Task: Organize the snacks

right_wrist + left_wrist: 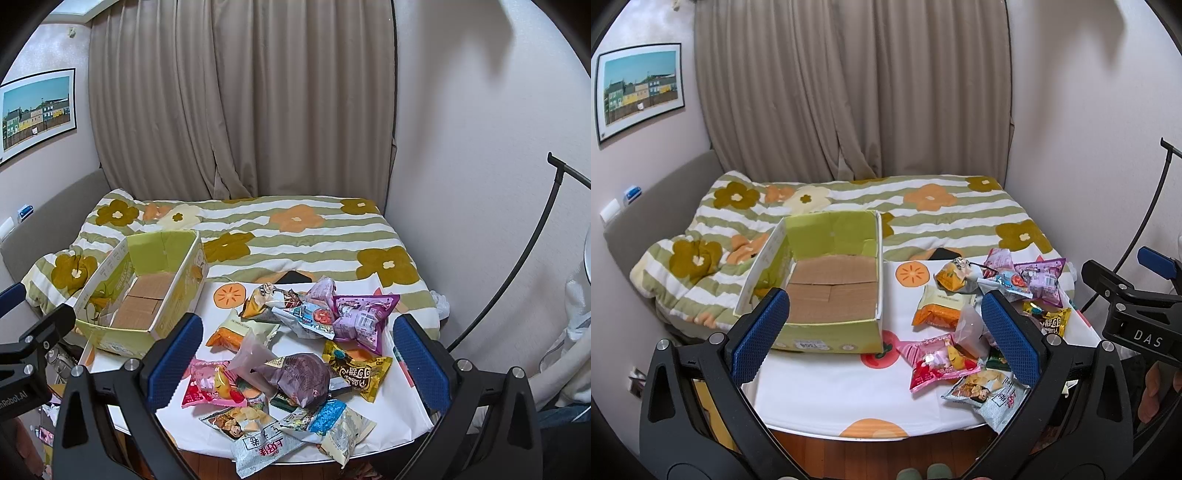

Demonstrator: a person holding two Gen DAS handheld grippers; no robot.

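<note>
A pile of snack packets lies on the table's right half: a pink packet [936,363] [210,384], an orange-white packet [940,306] [236,332], a purple packet [1043,280] [364,317], a yellow packet [360,373], a dark purple bun packet [299,376] and a grey chips packet [255,439]. An open green cardboard box [827,280] [144,291] stands empty at the left. My left gripper [886,334] is open above the box's near right corner. My right gripper [299,356] is open above the pile.
The table has a white cloth with orange fruit prints [831,391] [391,402]. Behind it lies a bed with a striped flower quilt [923,206] [295,236]. Curtains and walls stand behind. A black curved stand [517,266] is at the right.
</note>
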